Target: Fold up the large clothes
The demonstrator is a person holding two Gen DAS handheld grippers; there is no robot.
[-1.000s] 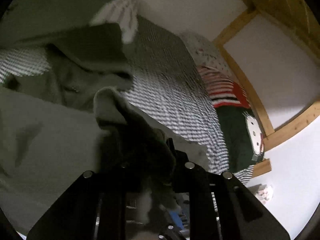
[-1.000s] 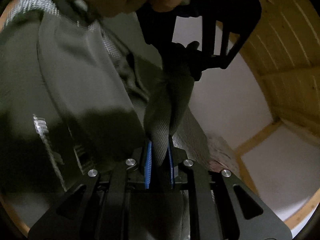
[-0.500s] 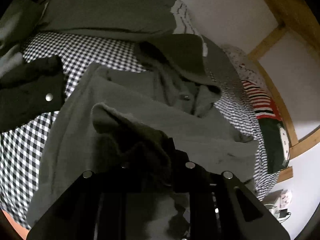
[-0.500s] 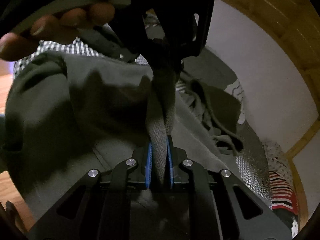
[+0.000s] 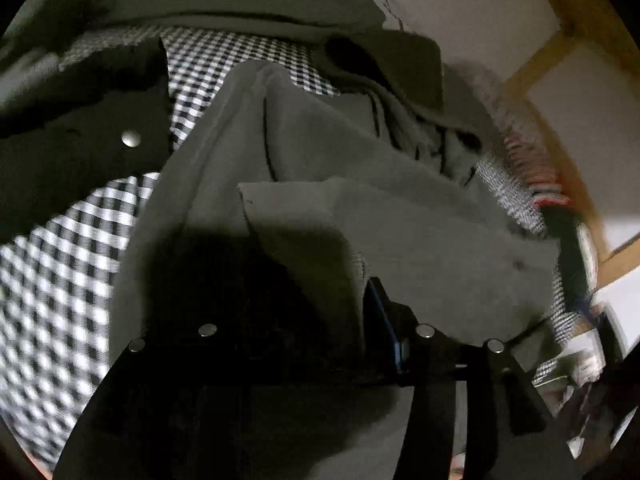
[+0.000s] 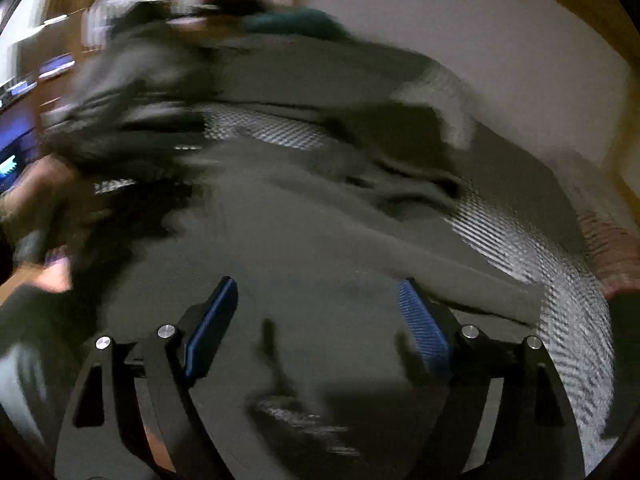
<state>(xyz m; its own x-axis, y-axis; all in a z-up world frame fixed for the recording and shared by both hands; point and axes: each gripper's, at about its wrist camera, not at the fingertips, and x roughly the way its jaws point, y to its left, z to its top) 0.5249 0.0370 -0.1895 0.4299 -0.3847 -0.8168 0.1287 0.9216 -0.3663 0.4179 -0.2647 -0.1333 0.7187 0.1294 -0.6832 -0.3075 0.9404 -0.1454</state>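
Our left gripper (image 5: 320, 320): jaws have just been opening, a fold of the grey garment (image 5: 400, 216) draped betw. them; left finger buried in cloth and shadow, so we can't tell if pads press. Garment spreads ahead over the checked bedsheet (image 5: 72, 248). Our right gripper (image 6: 316, 320): jaws just opened wide, released, garment lying flat beneath, blurred.

Right gripper (image 6: 316, 320) jaws just opened, grey garment (image 6: 320, 248) released, left gripper (image 5: 312, 320) jaws parting
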